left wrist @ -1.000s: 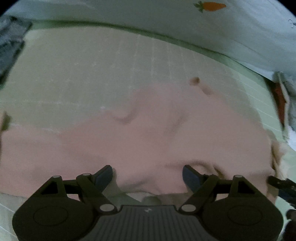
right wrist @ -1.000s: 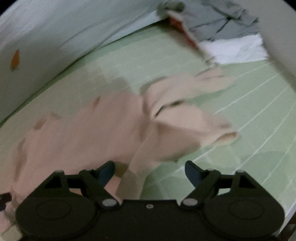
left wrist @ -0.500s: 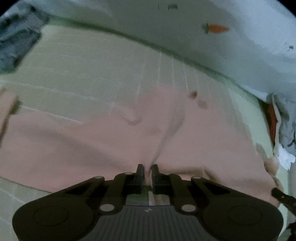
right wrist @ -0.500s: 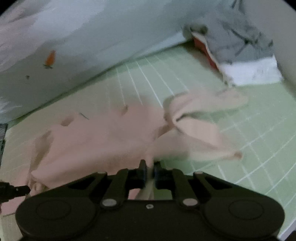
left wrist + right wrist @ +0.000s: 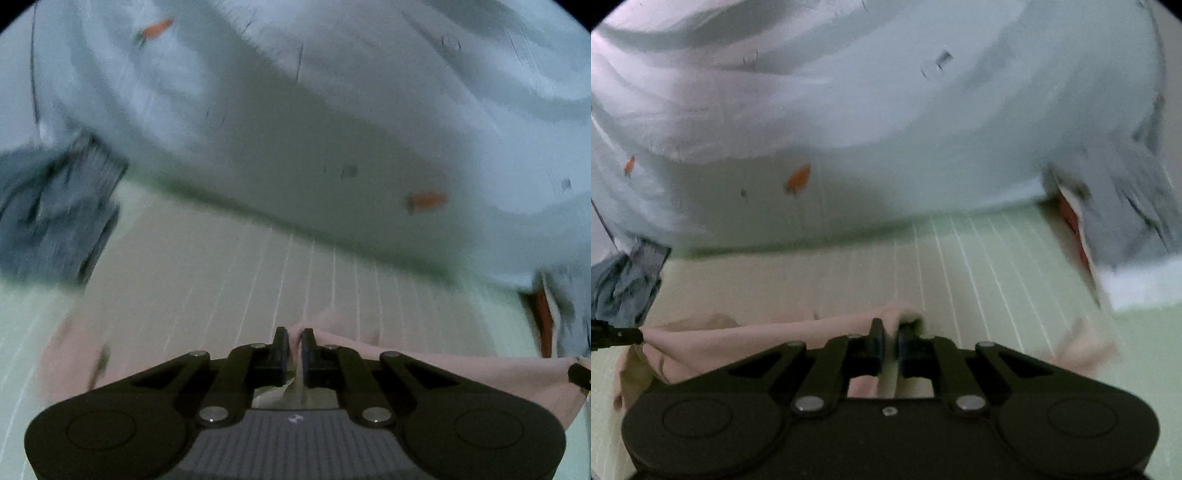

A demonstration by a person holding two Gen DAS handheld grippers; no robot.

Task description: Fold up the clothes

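The left gripper (image 5: 293, 345) and the right gripper (image 5: 891, 338) each pinch one edge of the pink garment (image 5: 746, 338), jaws pressed onto cloth; that edge runs stretched between them, side to side. The rest hangs below toward the green striped bed (image 5: 997, 258); folding likely means carrying the edge forward evenly.

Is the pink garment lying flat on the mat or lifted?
Lifted at one edge: the pink garment stretches taut between the left gripper and right gripper, both shut on it.
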